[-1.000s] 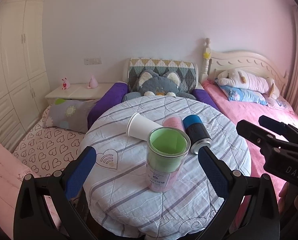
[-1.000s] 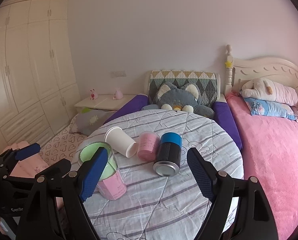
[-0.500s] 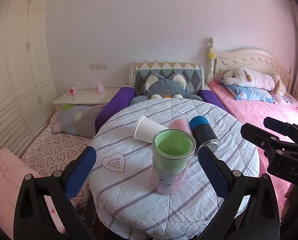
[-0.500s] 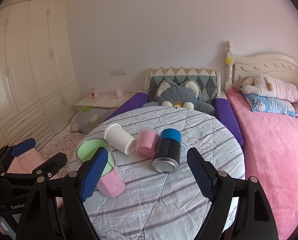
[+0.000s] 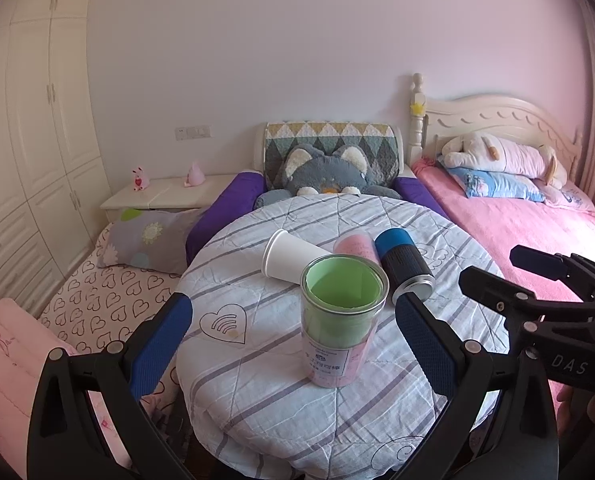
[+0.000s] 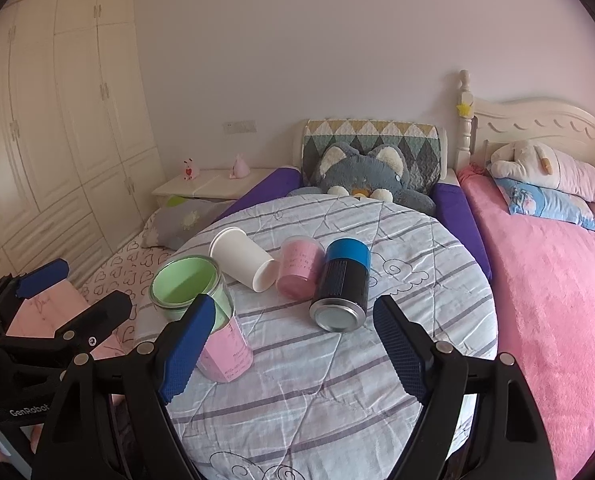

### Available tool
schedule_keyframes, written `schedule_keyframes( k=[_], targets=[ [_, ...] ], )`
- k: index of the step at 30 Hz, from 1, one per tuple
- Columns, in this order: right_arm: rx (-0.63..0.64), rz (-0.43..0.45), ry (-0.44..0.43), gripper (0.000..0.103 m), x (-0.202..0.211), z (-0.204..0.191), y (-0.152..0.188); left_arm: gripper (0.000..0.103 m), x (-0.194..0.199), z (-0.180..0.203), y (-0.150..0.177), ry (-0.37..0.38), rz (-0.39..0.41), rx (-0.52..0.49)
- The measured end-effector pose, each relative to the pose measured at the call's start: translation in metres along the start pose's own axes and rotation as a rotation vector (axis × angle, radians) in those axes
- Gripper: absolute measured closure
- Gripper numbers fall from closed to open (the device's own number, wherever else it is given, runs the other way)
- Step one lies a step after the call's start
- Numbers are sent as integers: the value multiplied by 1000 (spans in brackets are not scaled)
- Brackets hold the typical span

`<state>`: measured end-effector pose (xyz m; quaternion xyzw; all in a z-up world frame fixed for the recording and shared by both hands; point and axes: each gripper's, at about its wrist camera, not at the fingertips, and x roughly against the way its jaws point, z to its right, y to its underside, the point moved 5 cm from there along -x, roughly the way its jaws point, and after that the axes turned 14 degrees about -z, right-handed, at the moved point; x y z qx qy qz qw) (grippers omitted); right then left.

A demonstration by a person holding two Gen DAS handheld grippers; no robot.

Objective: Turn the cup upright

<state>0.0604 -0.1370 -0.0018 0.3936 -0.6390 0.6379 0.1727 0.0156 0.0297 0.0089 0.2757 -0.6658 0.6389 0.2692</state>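
A green-lined pink cup (image 5: 339, 322) stands upright on the round table (image 5: 257, 392), also in the right wrist view (image 6: 201, 316). Behind it lie on their sides a white paper cup (image 5: 291, 260) (image 6: 243, 258), a pink cup (image 5: 357, 246) (image 6: 300, 267) and a black can with a blue band (image 5: 403, 266) (image 6: 342, 288). My left gripper (image 5: 293, 344) is open and empty, its fingers either side of the upright cup and short of it. My right gripper (image 6: 293, 346) is open and empty, in front of the black can.
The table has a striped white cloth (image 6: 337, 380). A pink bed (image 6: 557, 280) lies to the right, a grey cat plush (image 6: 361, 176) behind the table, a heart-print mattress (image 5: 97, 300) to the left. Wardrobes (image 6: 37, 140) line the left wall.
Both grippers have pulled back and up a little from the table, so the cups sit farther off. No cup has moved.
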Motion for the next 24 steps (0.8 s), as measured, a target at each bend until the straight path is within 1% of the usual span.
schedule_keyframes(
  k=[9, 13, 16, 21, 24],
  targets=[
    [64, -92, -30, 20, -22, -20, 8, 0, -4, -20, 5, -20, -28, 24],
    [94, -129, -46, 21, -31, -30, 12, 0, -2, -25, 6, -35, -17, 21],
    [107, -167, -82, 20, -41, -36, 14, 0, -4, -30, 6, -33, -24, 36],
    [125, -242, -146, 20, -68, -50, 19, 0, -6, -38, 2, -56, -20, 52],
    [143, -273, -166, 20, -80, -61, 21, 0, -10, -42, 0, -60, -25, 60]
  ],
)
